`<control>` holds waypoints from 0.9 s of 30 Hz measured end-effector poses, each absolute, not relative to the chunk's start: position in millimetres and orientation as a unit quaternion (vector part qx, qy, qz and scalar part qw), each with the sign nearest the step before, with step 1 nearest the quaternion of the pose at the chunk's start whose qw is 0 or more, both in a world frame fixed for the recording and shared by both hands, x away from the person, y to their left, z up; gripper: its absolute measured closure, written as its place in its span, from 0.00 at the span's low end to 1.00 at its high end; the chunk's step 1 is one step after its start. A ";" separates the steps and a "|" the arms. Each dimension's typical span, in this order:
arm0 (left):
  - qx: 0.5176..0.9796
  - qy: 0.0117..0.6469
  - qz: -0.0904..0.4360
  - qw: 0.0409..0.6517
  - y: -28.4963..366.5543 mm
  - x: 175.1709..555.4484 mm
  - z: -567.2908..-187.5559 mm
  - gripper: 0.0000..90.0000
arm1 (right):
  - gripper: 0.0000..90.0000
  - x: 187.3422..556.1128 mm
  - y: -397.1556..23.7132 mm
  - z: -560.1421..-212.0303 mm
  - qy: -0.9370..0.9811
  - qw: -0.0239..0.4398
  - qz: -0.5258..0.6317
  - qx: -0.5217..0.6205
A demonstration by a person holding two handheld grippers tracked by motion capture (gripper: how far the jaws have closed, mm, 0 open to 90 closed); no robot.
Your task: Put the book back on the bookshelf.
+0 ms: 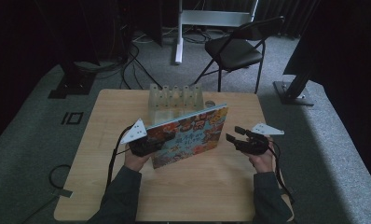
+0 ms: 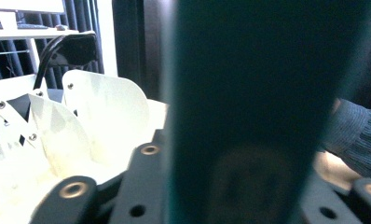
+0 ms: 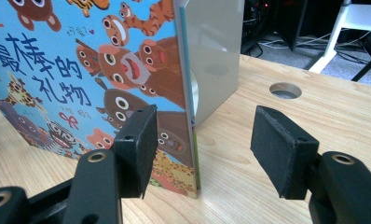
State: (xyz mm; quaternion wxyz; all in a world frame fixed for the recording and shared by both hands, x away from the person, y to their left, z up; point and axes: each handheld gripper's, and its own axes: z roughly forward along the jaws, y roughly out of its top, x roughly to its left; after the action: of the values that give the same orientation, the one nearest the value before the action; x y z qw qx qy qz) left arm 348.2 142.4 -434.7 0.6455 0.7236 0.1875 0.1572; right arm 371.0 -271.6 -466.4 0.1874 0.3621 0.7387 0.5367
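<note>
Two dark-sleeved forearms enter from the six o'clock edge of the high view, each hand holding a black two-jaw gripper over a pale wooden table [image 1: 188, 186]. At about nine o'clock from the table's middle, the left gripper [image 1: 148, 148] is clamped on the near left end of a colourful hardcover picture book [image 1: 188, 135], its cover crowded with cartoon animals and blue Chinese characters. That book stands upright on its lower edge near the centre of the table, cover facing the person, running from the left gripper up toward one o'clock. In the left gripper view, the book's dark edge [image 2: 249, 107] rises straight between the black jaws, which are closed narrowly against it. At about three o'clock from the book, the right gripper [image 1: 233, 135] hovers just beside the book's far right end, its jaws about half open and gripping nothing. In the right gripper view, the left pad [image 3: 139, 144] sits in front of the cover and the right pad [image 3: 279, 149] stands past the book's right edge, the edge lying between them untouched. Behind the book, toward twelve o'clock, stands a translucent plastic rack with upright dividers [image 1: 174, 97]. A round hole in the tabletop [image 3: 285, 90] lies at one o'clock in the right gripper view.
</note>
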 end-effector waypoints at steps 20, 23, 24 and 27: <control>0.727 0.177 0.200 0.633 125.0 330.2 -438.1 0.87 | 0.45 369.3 -275.1 -477.7 0.749 0.194 0.511 0.375; 0.720 0.184 0.201 0.638 125.5 330.9 -441.2 0.85 | 0.45 368.1 -277.3 -481.1 0.750 0.193 0.507 0.379; 0.720 0.186 0.200 0.638 125.9 331.1 -442.4 0.83 | 0.45 367.7 -278.2 -482.1 0.749 0.192 0.507 0.381; 0.717 0.191 0.200 0.639 126.0 331.1 -444.7 0.78 | 0.45 367.1 -280.2 -484.2 0.749 0.191 0.505 0.384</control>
State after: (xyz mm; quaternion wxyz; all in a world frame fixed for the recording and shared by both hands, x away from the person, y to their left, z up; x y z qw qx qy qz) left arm 331.1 126.0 -444.7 0.6394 0.7174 0.1910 0.2002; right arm 367.1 -280.2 -484.2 0.1912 0.3845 0.7490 0.5047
